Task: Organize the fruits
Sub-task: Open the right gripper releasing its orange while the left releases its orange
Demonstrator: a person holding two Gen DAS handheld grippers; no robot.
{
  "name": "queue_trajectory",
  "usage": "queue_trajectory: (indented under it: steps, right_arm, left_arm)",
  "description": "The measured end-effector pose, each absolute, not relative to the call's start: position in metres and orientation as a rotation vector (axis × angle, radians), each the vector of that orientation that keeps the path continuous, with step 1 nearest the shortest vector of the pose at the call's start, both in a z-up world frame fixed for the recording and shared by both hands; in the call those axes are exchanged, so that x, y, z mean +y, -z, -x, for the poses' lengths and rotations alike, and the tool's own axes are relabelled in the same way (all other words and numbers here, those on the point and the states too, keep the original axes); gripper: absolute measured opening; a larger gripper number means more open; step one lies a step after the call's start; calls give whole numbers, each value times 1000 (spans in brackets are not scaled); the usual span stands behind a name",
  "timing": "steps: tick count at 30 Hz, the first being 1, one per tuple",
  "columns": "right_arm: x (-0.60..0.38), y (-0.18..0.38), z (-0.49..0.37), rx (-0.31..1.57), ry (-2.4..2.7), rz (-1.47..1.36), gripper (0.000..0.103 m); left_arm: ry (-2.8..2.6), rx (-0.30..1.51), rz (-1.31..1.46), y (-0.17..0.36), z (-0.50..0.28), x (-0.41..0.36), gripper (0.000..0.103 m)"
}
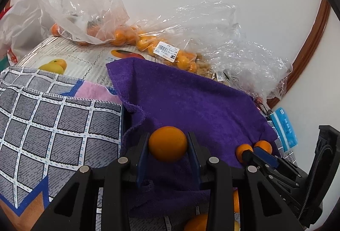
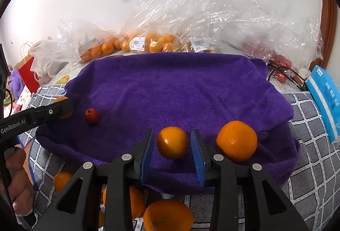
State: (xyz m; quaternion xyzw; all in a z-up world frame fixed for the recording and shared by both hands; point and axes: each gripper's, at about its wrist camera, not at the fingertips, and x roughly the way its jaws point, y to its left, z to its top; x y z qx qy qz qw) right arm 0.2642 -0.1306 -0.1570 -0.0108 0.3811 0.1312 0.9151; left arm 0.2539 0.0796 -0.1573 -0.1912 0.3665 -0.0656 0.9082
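Note:
My left gripper (image 1: 167, 144) is shut on a smooth orange (image 1: 167, 143) above the purple towel (image 1: 191, 99). It also shows in the right wrist view (image 2: 61, 107) at the towel's left edge. My right gripper (image 2: 172, 143) has its jaws open around a small orange (image 2: 172, 142), with a gap on each side; the orange looks slightly blurred. A bigger orange (image 2: 237, 140) lies on the purple towel (image 2: 180, 86) just to the right. A small red fruit (image 2: 91, 115) lies on the towel's left part. The right gripper also appears in the left wrist view (image 1: 255, 150) beside two oranges.
Several clear plastic bags of oranges (image 2: 148, 41) and other produce line the back against the wall. A grey checked cloth (image 1: 53, 124) lies under the towel. More oranges (image 2: 167, 215) lie near the front edge. A blue packet (image 2: 325, 99) sits at the right.

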Motion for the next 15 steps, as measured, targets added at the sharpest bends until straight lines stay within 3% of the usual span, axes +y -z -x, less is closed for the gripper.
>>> queue_trajectory:
  steps: [15]
  right_arm:
    - [-136, 154, -264, 770, -229, 3, 45]
  left_arm:
    - [114, 747, 382, 157, -254, 79, 33]
